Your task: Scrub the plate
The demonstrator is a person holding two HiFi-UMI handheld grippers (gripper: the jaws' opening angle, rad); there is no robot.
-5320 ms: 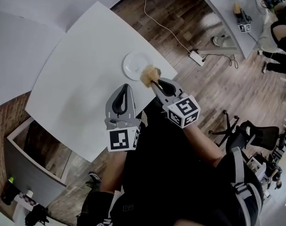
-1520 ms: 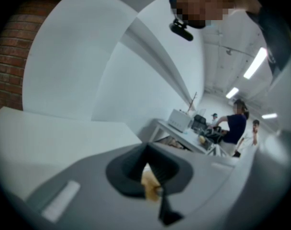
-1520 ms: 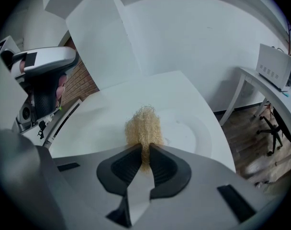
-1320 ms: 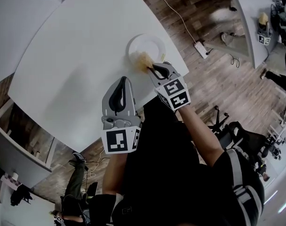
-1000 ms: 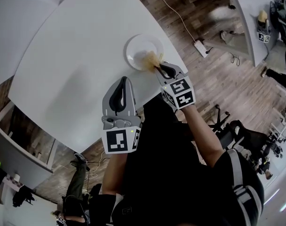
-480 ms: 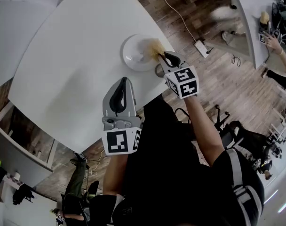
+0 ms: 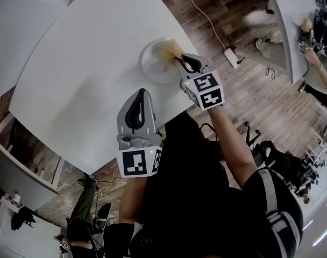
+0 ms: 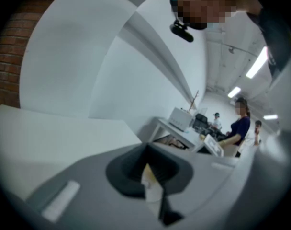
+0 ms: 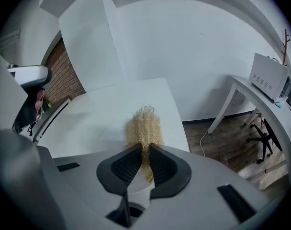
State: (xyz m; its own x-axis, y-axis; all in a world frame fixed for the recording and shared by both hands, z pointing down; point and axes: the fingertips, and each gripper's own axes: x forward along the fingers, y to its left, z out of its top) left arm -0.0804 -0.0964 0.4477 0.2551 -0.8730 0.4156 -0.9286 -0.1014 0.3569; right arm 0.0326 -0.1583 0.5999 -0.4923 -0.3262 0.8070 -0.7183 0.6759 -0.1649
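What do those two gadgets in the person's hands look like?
Both the left hand-held gripper and the right hand-held gripper are grey shells tapering into black-padded jaws. Each carries a white cube with black square markers. The person wears black.

Plate (image 7: 151, 67) lies on table (image 7: 77, 74), scrubber (image 7: 169, 50) at its far rim.

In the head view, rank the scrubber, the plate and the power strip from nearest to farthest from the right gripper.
1. Scrubber, clamped in the right gripper's jaws.
2. Plate, under the scrubber, just left of the jaws.
3. Power strip, down on the floor, to the right.
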